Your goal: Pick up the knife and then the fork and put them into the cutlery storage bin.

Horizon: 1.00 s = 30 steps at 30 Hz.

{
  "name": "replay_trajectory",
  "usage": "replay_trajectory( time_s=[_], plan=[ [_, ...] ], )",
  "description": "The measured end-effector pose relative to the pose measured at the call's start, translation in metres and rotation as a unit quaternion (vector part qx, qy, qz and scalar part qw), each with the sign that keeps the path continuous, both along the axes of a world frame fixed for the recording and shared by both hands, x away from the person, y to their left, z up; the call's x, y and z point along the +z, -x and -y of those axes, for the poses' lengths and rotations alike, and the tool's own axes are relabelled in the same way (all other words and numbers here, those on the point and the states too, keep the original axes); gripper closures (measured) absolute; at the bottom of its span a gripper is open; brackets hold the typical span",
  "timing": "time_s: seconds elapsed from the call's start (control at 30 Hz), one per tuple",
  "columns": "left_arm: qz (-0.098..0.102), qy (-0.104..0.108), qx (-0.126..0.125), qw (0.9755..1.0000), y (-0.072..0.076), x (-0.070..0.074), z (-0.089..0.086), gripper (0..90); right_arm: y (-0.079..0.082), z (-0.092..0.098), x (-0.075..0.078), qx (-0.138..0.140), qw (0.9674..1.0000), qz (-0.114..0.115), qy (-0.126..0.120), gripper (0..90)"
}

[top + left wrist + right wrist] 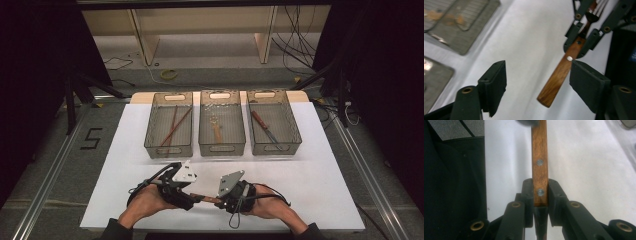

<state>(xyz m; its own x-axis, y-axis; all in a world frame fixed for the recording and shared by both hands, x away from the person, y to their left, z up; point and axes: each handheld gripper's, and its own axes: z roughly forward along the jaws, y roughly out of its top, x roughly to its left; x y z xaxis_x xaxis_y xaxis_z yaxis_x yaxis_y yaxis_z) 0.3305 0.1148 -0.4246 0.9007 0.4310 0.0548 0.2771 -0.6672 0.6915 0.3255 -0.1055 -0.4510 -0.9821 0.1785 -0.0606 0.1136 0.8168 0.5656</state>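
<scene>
Fork (560, 75), wooden handle, held off the white sheet (310, 175), between the two grippers, well short of the baskets.

Right gripper (540, 192): jaws pressed on the fork's handle at its metal end, one to each side, the lower rivet between the pads. In the right gripper view the handle runs straight up and away from the jaws, along the gripper's own line. Metal neck passes back between the jaws' arms.

Left gripper (537, 85): jaws spread wide. The free butt of the handle sits between them, nearer the right-hand pad, touching neither as far as shows. In the left gripper view the fork's long axis runs from the butt at lower middle up to the right, tines (599, 5) farthest off, past the right gripper's jaws.

High view: fork (206, 198) lies about level, long axis across the table from left gripper (192, 197) to right gripper (220, 200), butt toward the left one. Both hands low, at the sheet's near edge.

Beyond the fork, three wire baskets in a row: left basket (150, 135) with chopsticks (175, 126), middle basket (240, 135) with a wooden utensil (216, 131), right basket (295, 132) with a knife (265, 131).
</scene>
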Motion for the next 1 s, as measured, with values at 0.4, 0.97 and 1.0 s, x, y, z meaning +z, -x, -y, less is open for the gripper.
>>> replay_trajectory(
  time_s=[0.4,0.97,1.0],
  plan=[
    [0.005,0.109,0.101,0.9890,-0.010,-0.002,-0.031,22.6,-0.024,0.029,0.010,-0.080,0.9966,0.015,-0.010,78.0],
    [-0.002,0.153,0.149,0.9770,-0.002,-0.030,-0.059,18.8,-0.064,0.074,0.044,-0.202,0.9767,0.041,-0.057,77.9],
    [-0.002,0.154,0.149,0.9767,-0.001,-0.030,-0.060,18.7,-0.066,0.076,0.046,-0.207,0.9755,0.042,-0.061,77.9]
  ],
)
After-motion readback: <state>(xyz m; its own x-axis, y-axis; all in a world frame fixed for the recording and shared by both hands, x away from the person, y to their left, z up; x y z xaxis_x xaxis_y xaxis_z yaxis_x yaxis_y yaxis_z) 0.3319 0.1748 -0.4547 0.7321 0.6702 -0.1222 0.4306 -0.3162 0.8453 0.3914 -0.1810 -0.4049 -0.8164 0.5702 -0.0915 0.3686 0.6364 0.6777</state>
